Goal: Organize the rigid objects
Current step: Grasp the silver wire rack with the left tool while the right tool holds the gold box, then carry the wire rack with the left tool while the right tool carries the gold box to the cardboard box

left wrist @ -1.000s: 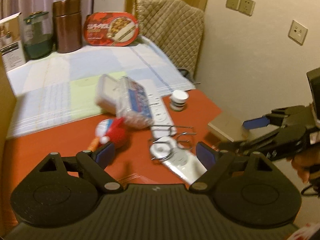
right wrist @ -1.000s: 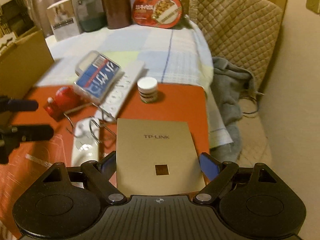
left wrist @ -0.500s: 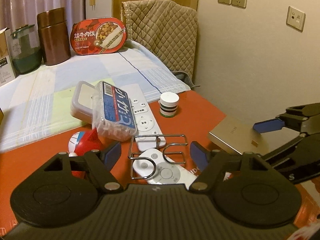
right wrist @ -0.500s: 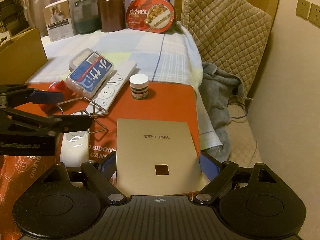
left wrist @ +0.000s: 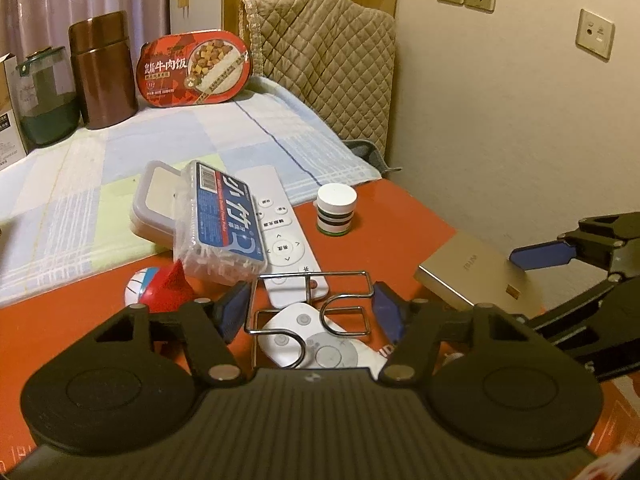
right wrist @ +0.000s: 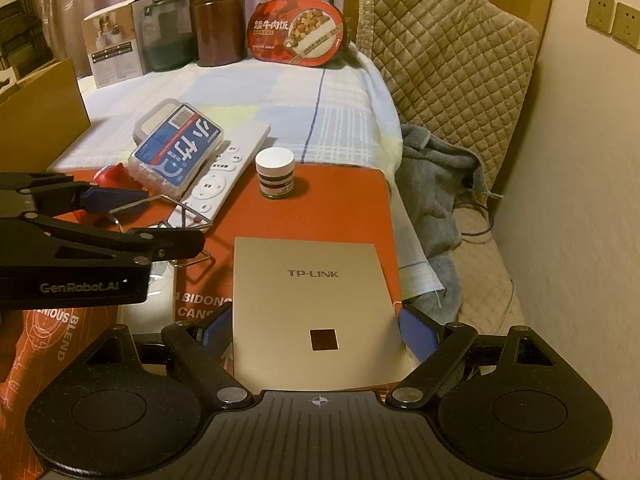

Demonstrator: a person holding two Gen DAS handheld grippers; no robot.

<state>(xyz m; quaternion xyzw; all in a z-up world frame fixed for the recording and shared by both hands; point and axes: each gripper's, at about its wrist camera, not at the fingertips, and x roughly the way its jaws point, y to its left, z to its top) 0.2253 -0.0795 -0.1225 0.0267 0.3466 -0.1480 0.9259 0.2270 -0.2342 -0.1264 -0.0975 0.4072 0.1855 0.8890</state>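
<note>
My right gripper (right wrist: 316, 330) is shut on the gold TP-LINK box (right wrist: 316, 308), its blue pads against both sides; the box also shows in the left wrist view (left wrist: 472, 276). My left gripper (left wrist: 310, 306) is open around a wire rack (left wrist: 312, 304) that lies over two white remotes (left wrist: 316, 344). A longer white remote (left wrist: 280, 236), a blue-labelled clear floss box (left wrist: 224, 224), a white lidded container (left wrist: 154, 204), a red toy (left wrist: 160, 288) and a small white-capped jar (left wrist: 336, 210) lie beyond on the red mat (left wrist: 392, 224).
A checked cloth (left wrist: 180, 140) covers the far table. On it stand a brown canister (left wrist: 104, 72), a glass jar (left wrist: 46, 96), a red meal tray (left wrist: 196, 68) and a cardboard box (right wrist: 40, 116). A quilted chair (right wrist: 444, 64) and grey cloth (right wrist: 432, 184) are right.
My left gripper moved forward and lower over the wire rack, which now lies between its fingers. My right gripper stayed shut on the gold box.
</note>
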